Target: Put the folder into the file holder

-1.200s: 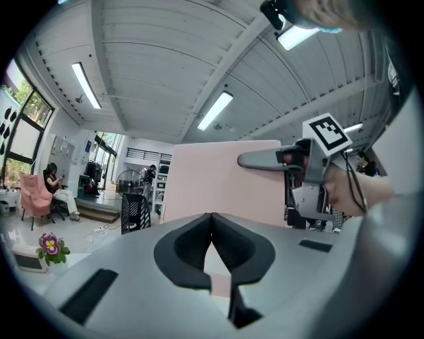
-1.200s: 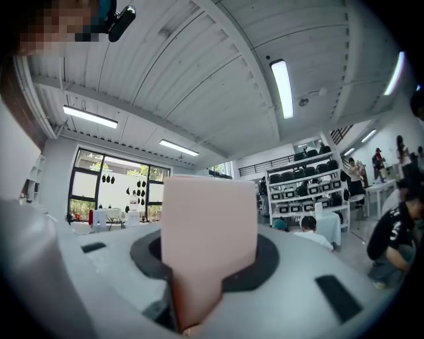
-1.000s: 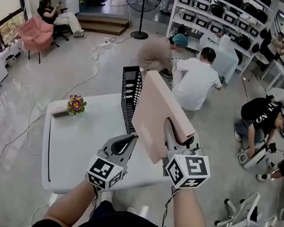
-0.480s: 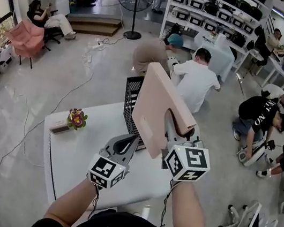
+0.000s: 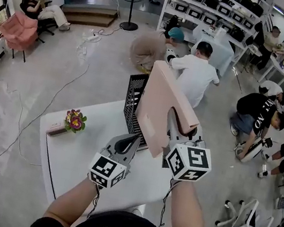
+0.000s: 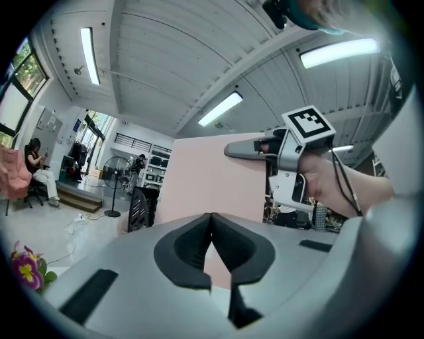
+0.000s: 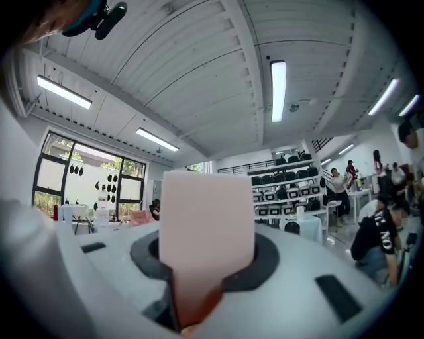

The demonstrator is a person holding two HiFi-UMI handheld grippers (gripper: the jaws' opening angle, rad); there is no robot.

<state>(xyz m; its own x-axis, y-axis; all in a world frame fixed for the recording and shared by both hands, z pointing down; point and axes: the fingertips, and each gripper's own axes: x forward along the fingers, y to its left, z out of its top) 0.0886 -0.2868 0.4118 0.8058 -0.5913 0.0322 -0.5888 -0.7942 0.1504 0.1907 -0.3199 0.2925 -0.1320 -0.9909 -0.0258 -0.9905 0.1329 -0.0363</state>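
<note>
While left gripper (image 6: 211,218) closed, right gripper (image 7: 202,281) clamps folder (image 7: 207,218).

White bench (image 5: 78,153): black mesh file holder (image 5: 133,103) upright at far edge; flower ornament (image 5: 74,120) near far-left corner.

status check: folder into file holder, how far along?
Done: folder is up off the table, clamped in the right gripper. In hand: it hangs upright close by the black file holder, not inside. Left: lower it into the holder and release. The left gripper is shut, empty.
</note>
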